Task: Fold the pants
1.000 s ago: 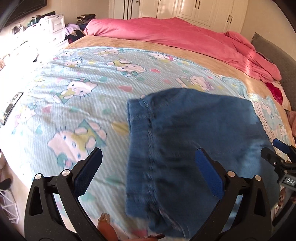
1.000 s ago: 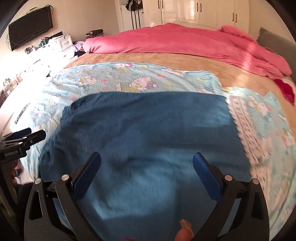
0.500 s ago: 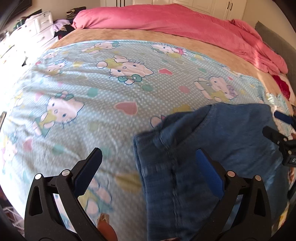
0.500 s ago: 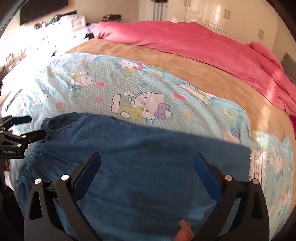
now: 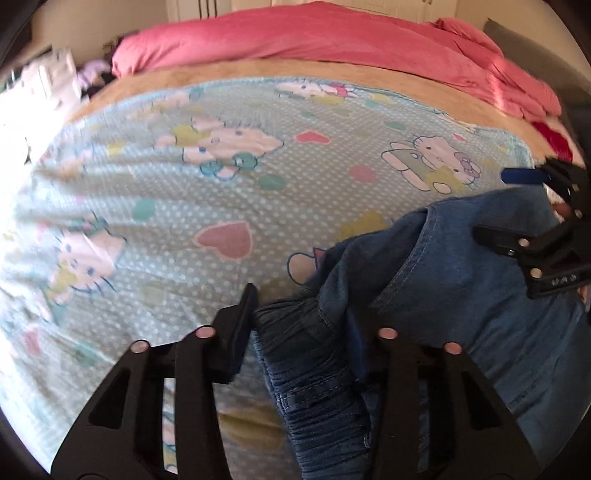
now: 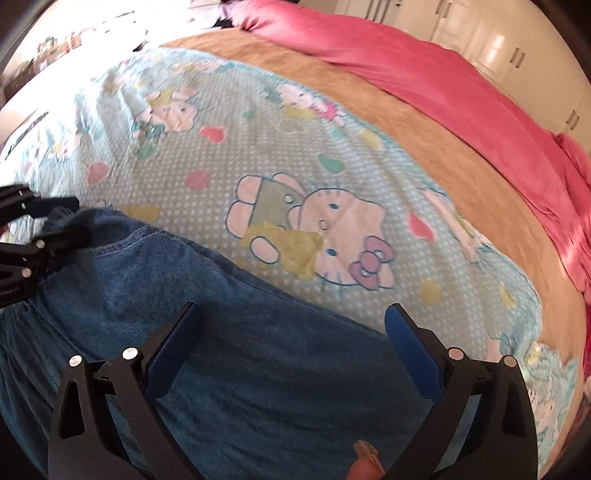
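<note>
Blue denim pants (image 5: 461,295) lie on the bed, with the gathered waistband at their left end. My left gripper (image 5: 303,321) points down at that waistband. Its jaws are closing, with the bunched denim between them; the left pad (image 5: 243,317) touches the cloth and a fold covers the right pad. My right gripper (image 6: 292,308) hovers open over the flat middle of the pants (image 6: 258,369), and nothing sits between its blue pads. Each gripper shows at the edge of the other's view: the right gripper (image 5: 535,229) and the left gripper (image 6: 33,229).
A light blue blanket (image 5: 221,184) printed with cartoon cats covers the near bed. Beyond it lie a tan sheet (image 6: 424,122) and a heaped pink duvet (image 5: 332,33). White wardrobe doors (image 6: 517,55) stand behind. A white dresser (image 5: 55,77) is at the far left.
The left jaws have gone from wide open to narrow around the waistband, which now bunches up. Both grippers have moved lower and closer to the pants, and the right one has rolled.
</note>
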`<state>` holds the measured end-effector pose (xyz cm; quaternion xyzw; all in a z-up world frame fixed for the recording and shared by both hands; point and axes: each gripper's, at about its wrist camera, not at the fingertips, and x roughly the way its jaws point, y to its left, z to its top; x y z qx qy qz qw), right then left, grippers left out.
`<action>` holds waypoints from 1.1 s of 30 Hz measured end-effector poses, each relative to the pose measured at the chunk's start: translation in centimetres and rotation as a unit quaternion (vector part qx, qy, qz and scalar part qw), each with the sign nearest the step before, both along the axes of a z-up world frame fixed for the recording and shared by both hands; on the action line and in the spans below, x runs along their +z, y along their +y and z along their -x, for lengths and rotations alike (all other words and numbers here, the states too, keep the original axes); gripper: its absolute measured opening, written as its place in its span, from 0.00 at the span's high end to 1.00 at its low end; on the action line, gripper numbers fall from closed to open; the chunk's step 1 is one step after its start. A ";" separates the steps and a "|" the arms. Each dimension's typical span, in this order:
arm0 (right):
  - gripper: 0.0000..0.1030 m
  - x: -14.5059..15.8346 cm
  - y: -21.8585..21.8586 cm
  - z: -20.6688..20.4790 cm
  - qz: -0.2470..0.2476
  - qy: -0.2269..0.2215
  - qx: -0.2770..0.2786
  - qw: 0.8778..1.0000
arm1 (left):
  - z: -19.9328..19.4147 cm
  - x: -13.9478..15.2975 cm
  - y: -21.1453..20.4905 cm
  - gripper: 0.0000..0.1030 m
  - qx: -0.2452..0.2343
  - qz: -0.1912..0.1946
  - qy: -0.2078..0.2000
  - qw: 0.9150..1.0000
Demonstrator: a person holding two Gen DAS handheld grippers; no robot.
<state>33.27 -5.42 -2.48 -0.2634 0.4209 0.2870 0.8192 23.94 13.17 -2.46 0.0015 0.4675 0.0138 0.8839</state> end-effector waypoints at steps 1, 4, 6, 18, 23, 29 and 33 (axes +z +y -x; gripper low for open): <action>0.04 -0.1 0.3 0.1 0.005 -0.004 0.007 1.000 | 0.2 0.3 -0.2 0.72 -0.001 -0.005 -0.006 1.000; 0.12 -0.4 0.9 0.4 0.012 -0.007 0.024 1.000 | 1.2 1.8 -0.1 0.73 0.000 0.005 -0.025 1.000; 0.33 -0.7 1.2 0.9 0.009 0.000 0.044 0.999 | 1.7 2.5 -0.2 0.73 -0.005 0.007 -0.034 0.999; 0.92 3.1 -3.2 8.6 -0.130 -0.002 0.046 0.990 | 5.9 4.2 -0.9 0.74 -0.030 0.012 -0.053 0.998; 0.94 5.9 -5.5 14.3 -0.165 -0.026 0.043 0.985 | 8.1 6.3 -1.9 0.74 -0.046 0.007 -0.078 0.996; 0.94 6.7 -7.2 21.5 -0.186 -0.026 0.062 0.980 | 12.7 7.2 -3.0 0.74 -0.059 -0.004 -0.095 0.994; 0.94 6.1 -7.5 25.3 -0.193 -0.006 0.078 0.978 | 16.3 6.7 -3.4 0.74 -0.063 -0.006 -0.092 0.994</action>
